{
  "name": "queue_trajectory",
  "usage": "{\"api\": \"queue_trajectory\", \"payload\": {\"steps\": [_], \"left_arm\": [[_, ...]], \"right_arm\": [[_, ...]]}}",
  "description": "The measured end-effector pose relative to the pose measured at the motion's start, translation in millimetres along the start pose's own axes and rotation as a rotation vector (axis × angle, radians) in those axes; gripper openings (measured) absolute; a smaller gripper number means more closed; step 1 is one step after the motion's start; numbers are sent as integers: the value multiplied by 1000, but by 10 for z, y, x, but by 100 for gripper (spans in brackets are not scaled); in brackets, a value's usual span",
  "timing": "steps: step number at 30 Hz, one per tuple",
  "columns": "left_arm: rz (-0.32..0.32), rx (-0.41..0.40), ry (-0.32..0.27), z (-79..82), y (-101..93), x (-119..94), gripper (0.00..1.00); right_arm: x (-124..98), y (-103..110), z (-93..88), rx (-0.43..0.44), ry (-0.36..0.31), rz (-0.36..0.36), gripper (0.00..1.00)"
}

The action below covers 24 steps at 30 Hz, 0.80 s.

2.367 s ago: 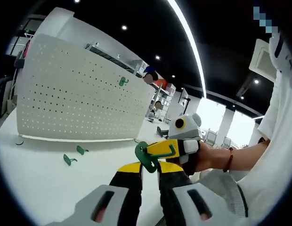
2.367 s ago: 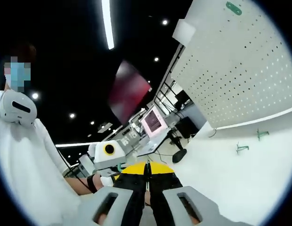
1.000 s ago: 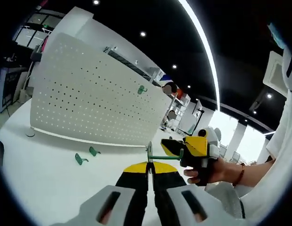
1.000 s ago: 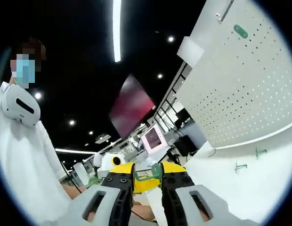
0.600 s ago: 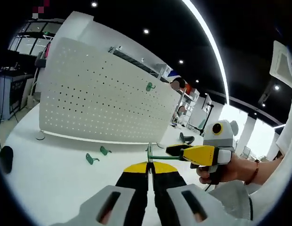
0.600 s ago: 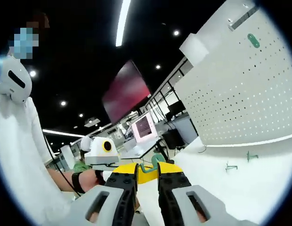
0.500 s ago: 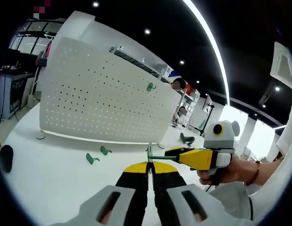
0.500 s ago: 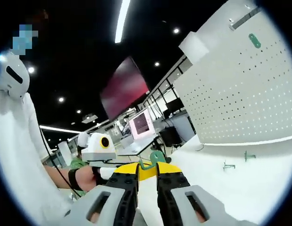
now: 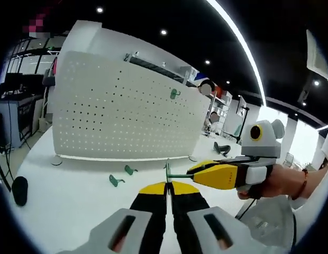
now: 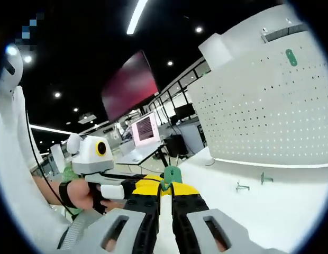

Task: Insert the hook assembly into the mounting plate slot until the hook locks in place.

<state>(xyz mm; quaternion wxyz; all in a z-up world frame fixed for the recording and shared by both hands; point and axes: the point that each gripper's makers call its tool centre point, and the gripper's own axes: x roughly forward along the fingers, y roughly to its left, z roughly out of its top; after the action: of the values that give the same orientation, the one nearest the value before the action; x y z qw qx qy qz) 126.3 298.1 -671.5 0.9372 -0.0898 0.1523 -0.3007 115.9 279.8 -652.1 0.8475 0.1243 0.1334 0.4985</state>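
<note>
A white tabletop [image 9: 74,206] carries a big white pegboard [image 9: 116,121] standing at the far side. One green hook [image 9: 175,94] hangs high on it. Two more green hooks [image 9: 116,181] lie near its foot. Both left tongs [image 9: 166,186] and right tongs [image 10: 166,186] are pinched tight on one green hook [image 10: 171,174], held up in the air.

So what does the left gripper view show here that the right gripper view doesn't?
Left gripper view alone: the right gripper, held in a hand, meeting the green hook from the right, and a dark object on the table's left edge. Right gripper view alone: a lit monitor and a red ceiling screen. Both: the white pegboard with one hook mounted, two loose hooks on the white table, and shut jaws.
</note>
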Motion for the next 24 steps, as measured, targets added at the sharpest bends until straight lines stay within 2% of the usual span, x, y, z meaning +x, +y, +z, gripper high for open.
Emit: {"api": "queue_trajectory", "payload": {"steps": [1,10,13,16,19,24], "left_arm": [[10,8,-3,7,10,-1,2],[37,51,-6,4,8,10,2],[39,54,-22,21,20,5,2],[55,115,-35,46,17,-1,2],[62,131,-55,84,19,-14,2],[59,153,-57,96,30,-3,2]], "right_arm": [[5,-37,-35,-2,27,-24,4],[40,-105,-76,-12,60,-71,3],[37,-119,-68,23,57,-73,3],[48,-121,-60,48,55,-80,2],[56,-119,-40,90,46,-88,2],[62,-136,-39,129,46,-113,1]]}}
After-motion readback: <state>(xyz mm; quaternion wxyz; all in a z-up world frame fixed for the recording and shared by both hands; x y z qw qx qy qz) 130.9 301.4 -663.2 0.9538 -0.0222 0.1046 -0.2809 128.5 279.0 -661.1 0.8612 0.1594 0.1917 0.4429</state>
